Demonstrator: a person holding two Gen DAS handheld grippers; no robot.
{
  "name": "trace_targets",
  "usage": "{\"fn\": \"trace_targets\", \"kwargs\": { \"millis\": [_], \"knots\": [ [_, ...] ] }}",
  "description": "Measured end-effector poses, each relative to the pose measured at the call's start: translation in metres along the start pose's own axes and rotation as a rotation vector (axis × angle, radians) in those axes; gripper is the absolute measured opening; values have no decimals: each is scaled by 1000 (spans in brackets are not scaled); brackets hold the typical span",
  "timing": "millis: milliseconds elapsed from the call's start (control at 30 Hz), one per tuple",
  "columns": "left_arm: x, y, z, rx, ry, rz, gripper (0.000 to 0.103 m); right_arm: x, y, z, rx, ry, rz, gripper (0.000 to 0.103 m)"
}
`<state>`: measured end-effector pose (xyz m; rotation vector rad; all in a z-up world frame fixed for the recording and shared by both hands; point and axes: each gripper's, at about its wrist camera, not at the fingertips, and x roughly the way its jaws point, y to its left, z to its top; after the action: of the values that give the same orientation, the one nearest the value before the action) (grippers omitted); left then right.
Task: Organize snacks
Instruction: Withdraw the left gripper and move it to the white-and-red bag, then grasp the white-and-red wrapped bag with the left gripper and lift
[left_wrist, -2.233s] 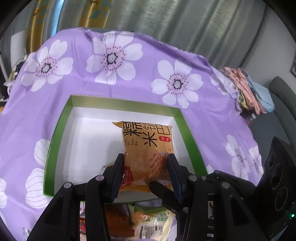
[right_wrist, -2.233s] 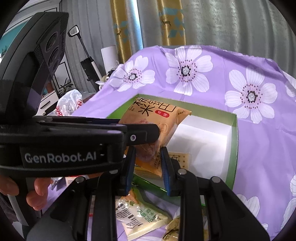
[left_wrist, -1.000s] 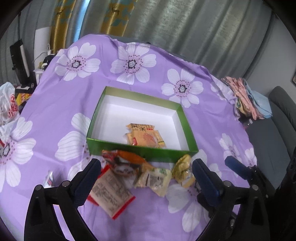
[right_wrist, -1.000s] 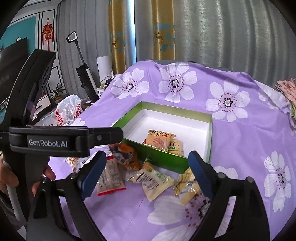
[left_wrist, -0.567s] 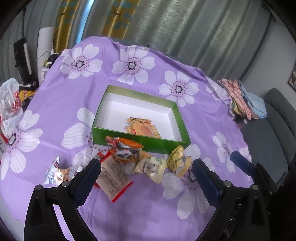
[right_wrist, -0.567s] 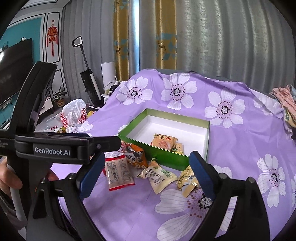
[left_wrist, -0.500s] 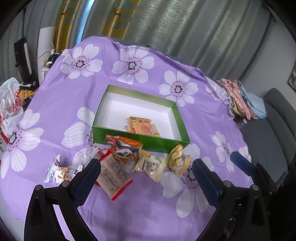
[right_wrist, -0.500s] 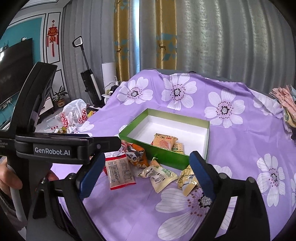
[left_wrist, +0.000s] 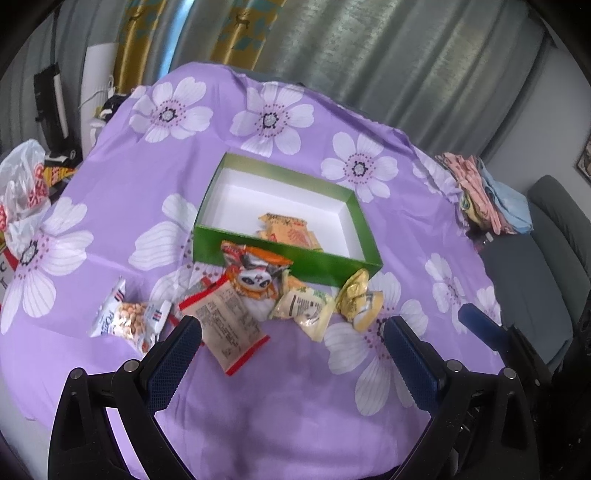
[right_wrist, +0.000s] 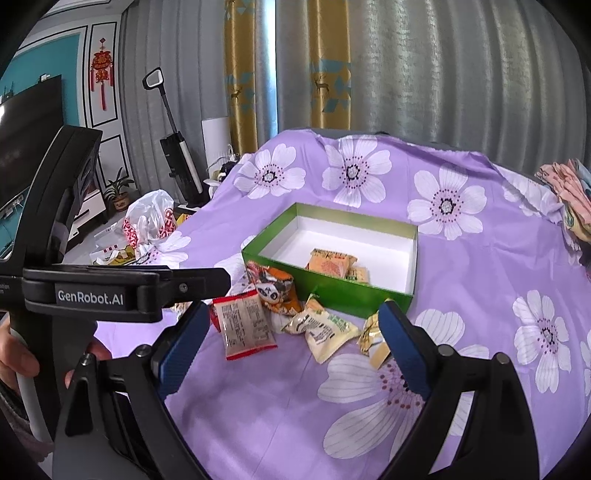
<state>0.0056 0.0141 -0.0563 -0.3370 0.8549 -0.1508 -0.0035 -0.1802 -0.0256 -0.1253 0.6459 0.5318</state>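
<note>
**Picking the next snack for the box**

The green box (left_wrist: 280, 254) sits in the middle of the purple flower cloth (left_wrist: 110, 206). An orange packet (left_wrist: 286, 232) already lies inside it, near the front wall, with what looks like a smaller packet tucked beside it, though that part is hard to see. Five snacks wait outside, just in front of the box: a panda packet (left_wrist: 255, 275) leaning on the wall, a red-edged packet (left_wrist: 227, 326), a pale packet (left_wrist: 304, 308), a yellow packet (left_wrist: 360, 301) and a nut bag (left_wrist: 125, 319) off to the left.

The job now is probably to choose one snack. The yellow packet or the nut bag would be easiest, since they lie a bit apart from the pile. Come down over it, pinch it across the middle, then lift it over the wall.

The left gripper (left_wrist: 291, 350) hangs back above the cloth, tipped down, its fingers wide apart and holding nothing. The right gripper (right_wrist: 291, 343) is the same: tipped down, wide apart, holding nothing. A hand (right_wrist: 14, 356) grips the left handle.
</note>
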Motion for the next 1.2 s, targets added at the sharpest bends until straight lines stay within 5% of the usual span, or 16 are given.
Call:
{"fn": "trace_targets", "kwargs": {
  "millis": [533,933,1200],
  "knots": [
    [36,62,-35,-138,112,58,99,51,7,-46,1,148,159,92],
    [64,75,-42,-153,68,111,99,121,11,-66,70,269,319,82],
    [80,74,-34,-142,51,136,79,160,19,-55,19,308,367,77]
  ]
}}
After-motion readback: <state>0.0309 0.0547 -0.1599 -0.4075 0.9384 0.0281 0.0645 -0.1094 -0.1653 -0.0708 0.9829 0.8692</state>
